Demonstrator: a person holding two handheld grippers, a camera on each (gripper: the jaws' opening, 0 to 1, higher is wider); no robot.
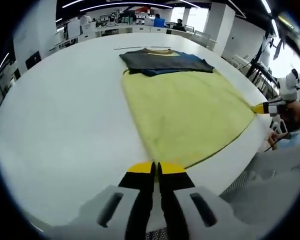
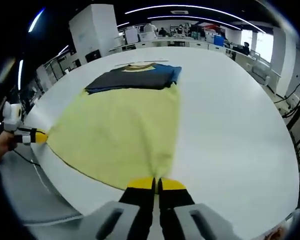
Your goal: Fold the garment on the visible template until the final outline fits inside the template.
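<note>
A garment lies flat on the white table (image 1: pixel 65 125), its near part yellow (image 1: pixel 185 115) and its far part dark grey and blue (image 1: pixel 165 61) with a yellowish collar. My left gripper (image 1: pixel 156 167) is shut on the near hem corner of the yellow cloth. My right gripper (image 2: pixel 156 184) is shut on the other hem corner. The hem stretches taut between the two along the table's near edge. The right gripper (image 1: pixel 262 108) enters the left gripper view from the right, and the left gripper (image 2: pixel 40 136) enters the right gripper view from the left. In the right gripper view the garment (image 2: pixel 120 125) spreads away from me.
A thin dark line (image 1: pixel 135 47) runs across the table just beyond the collar. Bare white table (image 2: pixel 230 115) lies on both sides of the garment. Desks, chairs and people stand in the far office background. A hand (image 1: pixel 290 117) holds the right gripper.
</note>
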